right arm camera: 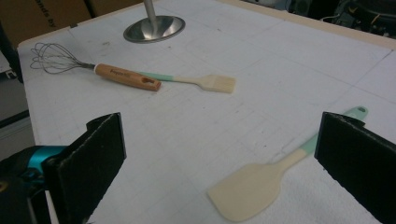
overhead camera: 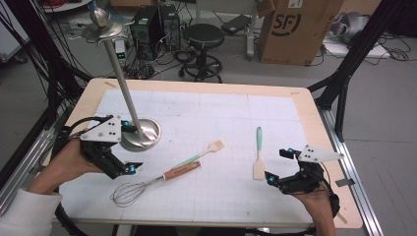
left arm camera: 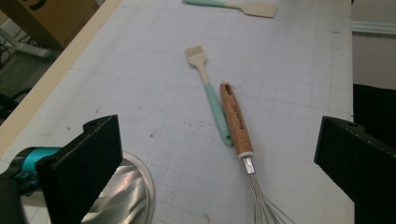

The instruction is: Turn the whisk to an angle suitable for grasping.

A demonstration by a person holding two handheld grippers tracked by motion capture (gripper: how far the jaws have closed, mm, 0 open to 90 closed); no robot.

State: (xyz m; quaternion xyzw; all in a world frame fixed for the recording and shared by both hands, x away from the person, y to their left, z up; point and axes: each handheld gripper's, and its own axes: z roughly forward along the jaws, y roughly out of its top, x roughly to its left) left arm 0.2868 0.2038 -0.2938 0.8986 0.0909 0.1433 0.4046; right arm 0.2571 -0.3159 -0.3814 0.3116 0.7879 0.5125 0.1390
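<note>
A steel stand (overhead camera: 142, 133) with a round base and a tall leaning pole stands at the mat's left. My left gripper (overhead camera: 130, 147) is open just beside the base (left arm camera: 126, 191), nothing between its jaws. A whisk (overhead camera: 147, 183) with a wooden handle (left arm camera: 236, 121) lies mid-table, touching a teal-handled pastry brush (overhead camera: 206, 152) (left arm camera: 205, 79). To the right lies a cream spatula (overhead camera: 258, 152) with a teal handle. My right gripper (overhead camera: 278, 165) is open near the spatula's blade (right arm camera: 261, 182), holding nothing. The right gripper view also shows the whisk (right arm camera: 126, 76), brush (right arm camera: 205, 82) and stand base (right arm camera: 154, 28).
A white gridded mat (overhead camera: 221, 118) covers the wooden table (overhead camera: 314, 123). Beyond the far edge on the floor are a black stool (overhead camera: 202, 37), computer towers (overhead camera: 147, 27), a cardboard box (overhead camera: 295, 29) and cables. A black frame leg (overhead camera: 344, 83) stands at the right.
</note>
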